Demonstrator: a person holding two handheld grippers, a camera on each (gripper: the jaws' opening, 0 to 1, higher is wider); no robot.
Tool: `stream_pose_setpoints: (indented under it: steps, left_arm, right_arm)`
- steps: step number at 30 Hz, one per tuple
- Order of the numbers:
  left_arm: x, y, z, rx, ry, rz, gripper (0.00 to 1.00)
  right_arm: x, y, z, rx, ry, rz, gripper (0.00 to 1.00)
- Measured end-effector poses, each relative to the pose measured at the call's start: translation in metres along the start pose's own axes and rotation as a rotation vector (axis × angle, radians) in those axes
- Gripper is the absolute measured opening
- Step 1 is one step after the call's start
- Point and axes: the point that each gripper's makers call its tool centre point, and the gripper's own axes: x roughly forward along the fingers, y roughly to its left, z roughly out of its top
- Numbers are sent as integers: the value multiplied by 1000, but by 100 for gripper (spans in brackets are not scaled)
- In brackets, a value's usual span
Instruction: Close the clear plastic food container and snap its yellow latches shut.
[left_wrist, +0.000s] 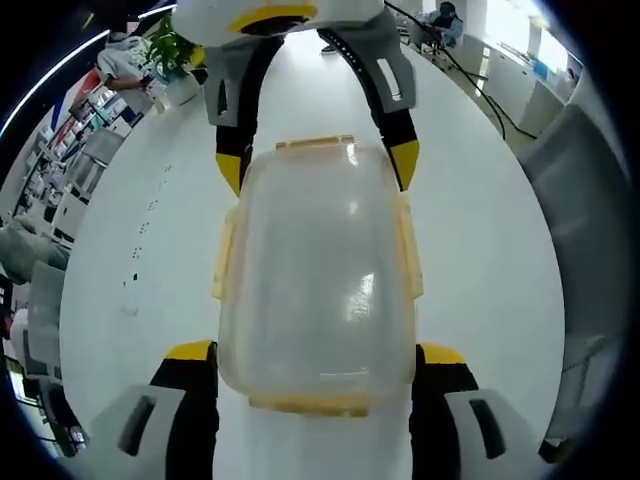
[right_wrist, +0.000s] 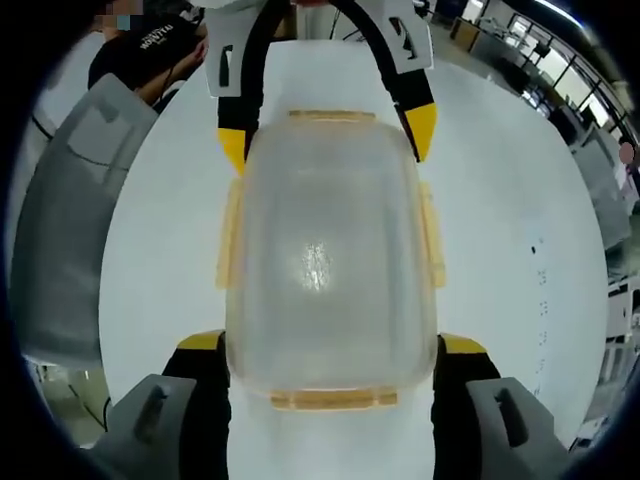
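The clear plastic container (left_wrist: 315, 270) lies lengthwise on the white table (left_wrist: 480, 250) with its lid on. Its yellow side latches (left_wrist: 224, 262) flare outward, and another yellow latch (left_wrist: 312, 404) shows at the near end. My left gripper (left_wrist: 315, 352) is open, its yellow-tipped jaws straddling the near end close to the walls. The right gripper (left_wrist: 316, 165) comes from the far side and straddles the opposite end. In the right gripper view the same container (right_wrist: 330, 260) sits between my open right gripper (right_wrist: 332, 344) and the left gripper (right_wrist: 326, 140) at its far corners.
A grey chair (left_wrist: 585, 230) stands at the table's edge, also visible as the grey chair (right_wrist: 70, 220). A person (right_wrist: 140, 50) in dark clothes sits beyond the table. A green plant (left_wrist: 170, 50) and shelves (left_wrist: 80, 150) lie at the far left.
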Motion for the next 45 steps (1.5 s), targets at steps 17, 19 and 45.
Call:
stream_pose_setpoints:
  steps: [17,19,45]
  left_arm:
    - [-24,-9,13,-176,-179,51,99]
    - [-30,-9,20,-236,-235,70,99]
    - [-121,-85,44,-535,-637,239,99]
  right_arm:
    - [-24,9,1,77,-69,-33,99]
    - [-30,9,4,95,-95,-54,99]
    - [-98,62,7,282,-341,-287,99]
